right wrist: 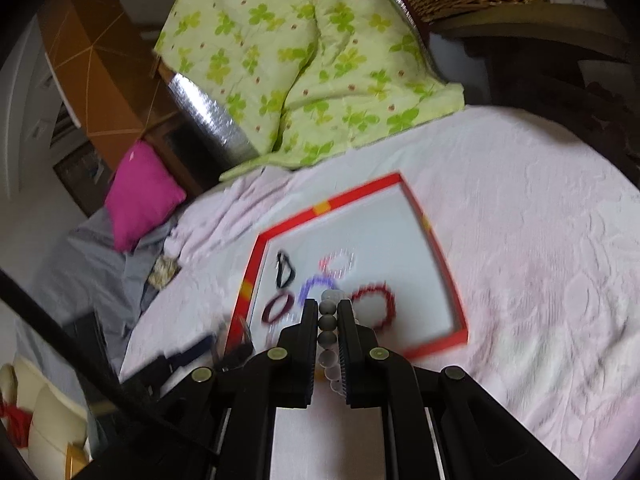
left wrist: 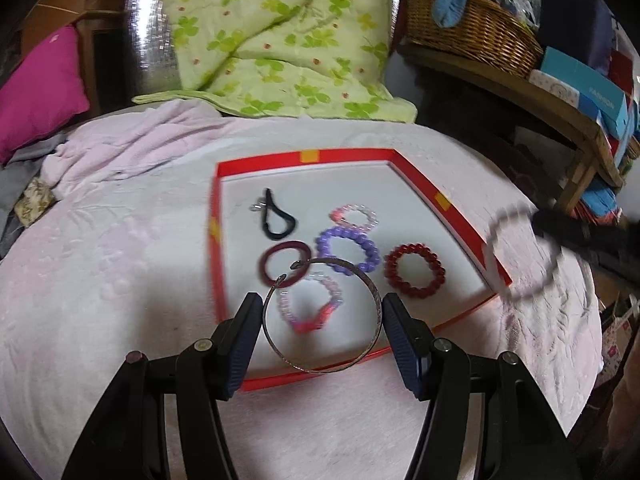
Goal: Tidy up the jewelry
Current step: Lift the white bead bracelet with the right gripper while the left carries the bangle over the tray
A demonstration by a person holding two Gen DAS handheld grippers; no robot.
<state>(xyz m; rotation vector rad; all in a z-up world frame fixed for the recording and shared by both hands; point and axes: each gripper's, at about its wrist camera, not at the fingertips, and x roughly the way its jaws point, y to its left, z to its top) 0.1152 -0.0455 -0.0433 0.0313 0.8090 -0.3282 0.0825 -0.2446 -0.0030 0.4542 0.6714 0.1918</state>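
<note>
A red-rimmed white tray (left wrist: 304, 157) lies on the pink bedspread and holds several bracelets: a purple beaded one (left wrist: 347, 248), a dark red beaded one (left wrist: 414, 276), a maroon ring (left wrist: 285, 264), pale pink beaded ones (left wrist: 354, 216), and a black cord (left wrist: 276, 216). My left gripper (left wrist: 322, 320) holds a silver bangle (left wrist: 320, 316) between its fingers above the tray's near edge. My right gripper (right wrist: 325, 320) is shut on a grey beaded bracelet (right wrist: 328, 322). It shows blurred in the left wrist view (left wrist: 520, 260) at the tray's right side. The tray appears in the right wrist view (right wrist: 360, 196).
A green clover-print quilt (left wrist: 276, 36) lies beyond the tray. A magenta pillow (left wrist: 40, 88) sits at far left. A wooden shelf with a wicker basket (left wrist: 468, 28) and boxes stands at the right. Pink bedspread (left wrist: 120, 280) surrounds the tray.
</note>
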